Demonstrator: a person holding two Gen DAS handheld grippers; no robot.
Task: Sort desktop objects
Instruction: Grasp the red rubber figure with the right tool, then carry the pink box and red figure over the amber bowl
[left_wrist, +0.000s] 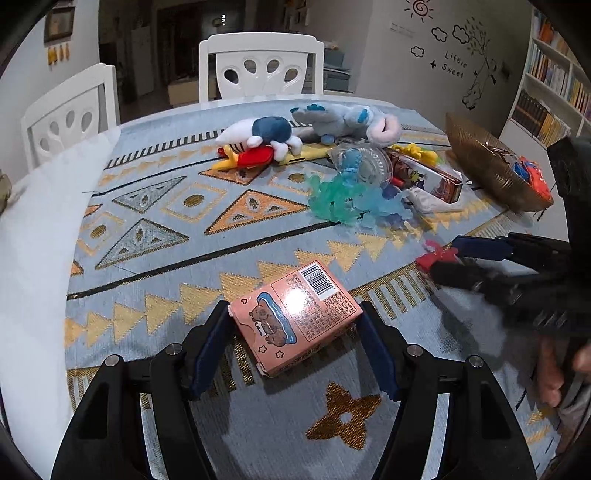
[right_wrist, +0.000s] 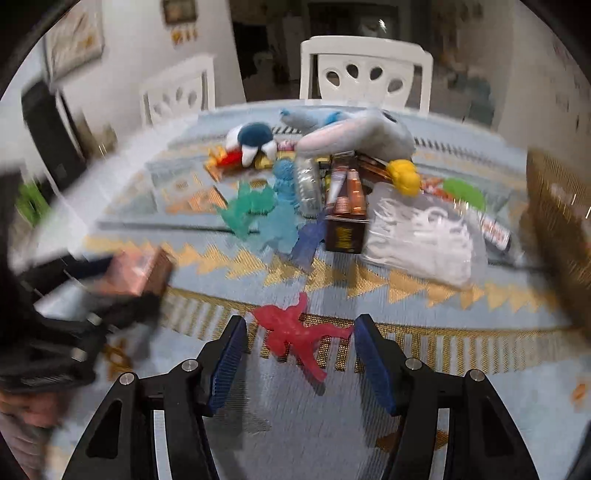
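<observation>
A pink card box with a barcode and a bear drawing lies on the patterned cloth, turned at an angle. My left gripper is open around it, and the blue pads stand close to two of its corners. In the right wrist view the box and the left gripper are blurred at the left. A red translucent figure lies flat on the cloth between the fingers of my open right gripper, with the pads apart from it. The left wrist view shows that gripper at the red figure.
A heap of toys fills the far half: plush animals, green and blue translucent figures, a brown box, a white bag. A woven gold basket stands at the right. White chairs stand behind the table. A hand holds the right gripper.
</observation>
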